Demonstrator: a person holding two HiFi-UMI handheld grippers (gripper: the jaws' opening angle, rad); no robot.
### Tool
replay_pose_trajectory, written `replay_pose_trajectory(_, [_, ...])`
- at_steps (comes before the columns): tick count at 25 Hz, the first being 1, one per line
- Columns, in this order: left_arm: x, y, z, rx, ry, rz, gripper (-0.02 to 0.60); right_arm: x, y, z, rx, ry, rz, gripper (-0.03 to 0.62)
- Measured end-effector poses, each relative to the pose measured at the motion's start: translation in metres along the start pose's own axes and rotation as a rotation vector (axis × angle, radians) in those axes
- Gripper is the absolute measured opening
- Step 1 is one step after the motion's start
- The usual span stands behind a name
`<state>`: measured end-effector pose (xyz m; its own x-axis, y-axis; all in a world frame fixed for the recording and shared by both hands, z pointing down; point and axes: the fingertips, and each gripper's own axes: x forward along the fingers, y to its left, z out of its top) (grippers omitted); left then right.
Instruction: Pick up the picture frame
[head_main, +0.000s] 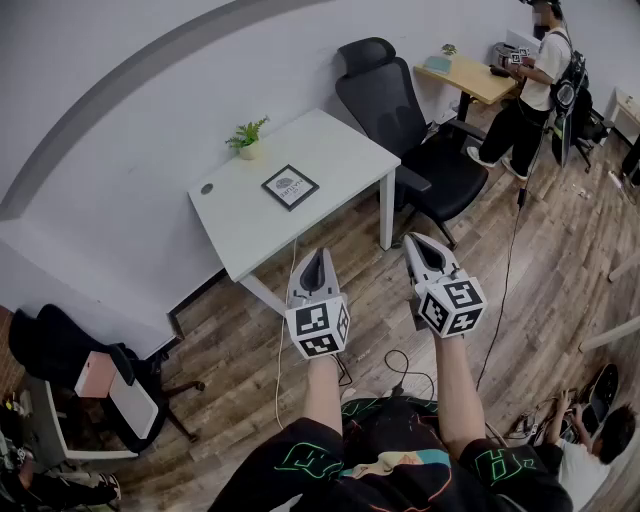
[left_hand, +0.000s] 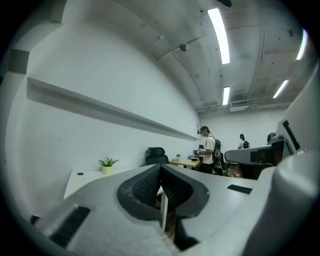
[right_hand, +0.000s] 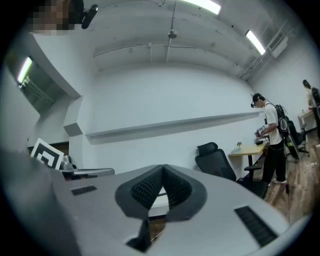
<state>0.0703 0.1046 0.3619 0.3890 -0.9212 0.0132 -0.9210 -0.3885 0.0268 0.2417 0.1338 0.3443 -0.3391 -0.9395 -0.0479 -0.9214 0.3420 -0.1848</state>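
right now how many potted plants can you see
2. One potted plant on the white table, one small plant on the wooden desk. Others may be hidden.

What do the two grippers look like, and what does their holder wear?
The left gripper and right gripper are light grey, tapering shells with black ribbed pads. Each carries a white cube with black square markers. No sleeves show; the clothing is black with green and multicoloured print.

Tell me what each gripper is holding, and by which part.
Nothing is held. The left gripper and the right gripper are both shut with nothing between the jaws. The picture frame lies flat on the white desk, apart from both.
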Motion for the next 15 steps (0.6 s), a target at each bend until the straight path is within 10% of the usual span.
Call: replay_pose_trajectory(15, [-0.022,-0.01,-0.024,0.02,0.052,0.041,0.002,-0.021,-0.009,-0.021,0.001,0.06,0.006,0.005])
